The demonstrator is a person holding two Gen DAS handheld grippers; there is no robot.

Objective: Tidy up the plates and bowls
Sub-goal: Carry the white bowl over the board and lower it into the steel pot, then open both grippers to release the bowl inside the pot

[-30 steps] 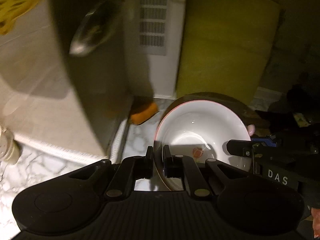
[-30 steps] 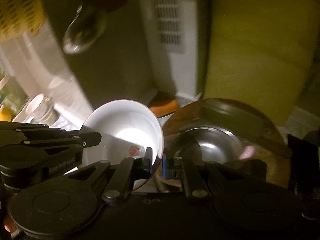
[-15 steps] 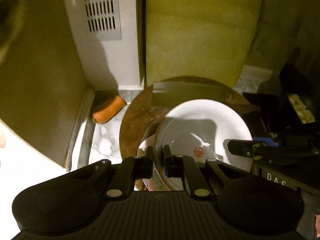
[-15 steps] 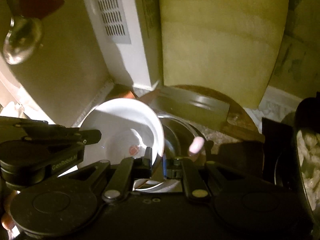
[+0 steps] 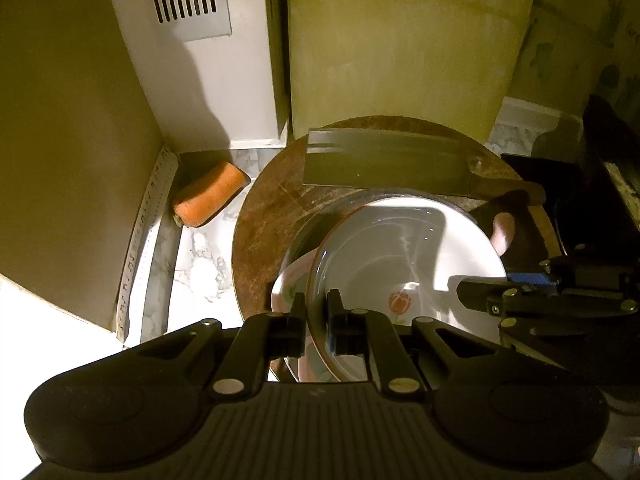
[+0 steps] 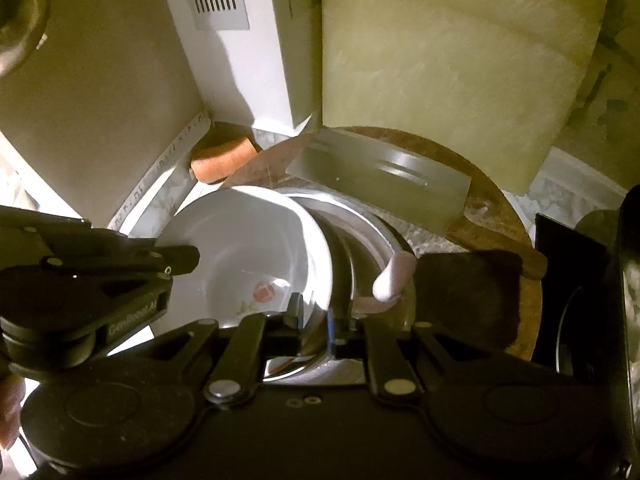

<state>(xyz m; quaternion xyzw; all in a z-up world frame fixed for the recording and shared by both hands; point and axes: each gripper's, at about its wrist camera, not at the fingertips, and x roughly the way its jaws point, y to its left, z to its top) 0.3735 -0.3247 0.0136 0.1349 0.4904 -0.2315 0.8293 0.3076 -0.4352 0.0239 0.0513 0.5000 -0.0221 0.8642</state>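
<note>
Both my hands point steeply down toward the back corner of the counter, the claws side by side over the round wooden board. Largest in sight is the pale cutting board standing upright at twelve o'clock, with the white vented appliance beside it at eleven. The round wooden board lies flat below them, and a cleaver rests across its far half, handle toward three o'clock. My left claw is pinched on the near rim of the white bowl, one finger outside the wall and one inside; the bowl rises from the claw toward one o'clock, its red flower mark just right of my fingertips. In the left wrist view my right claw reaches in from three o'clock with its tip over the bowl's right edge. From the right wrist view, my right claw is pressed together on the near rim of the steel bowl, which spreads from the claw toward twelve and one o'clock, with the white bowl overlapping its left side at ten o'clock. A pink utensil leans on the steel rim at two o'clock. A carrot piece lies on the marble at ten o'clock, just beside the board.
</note>
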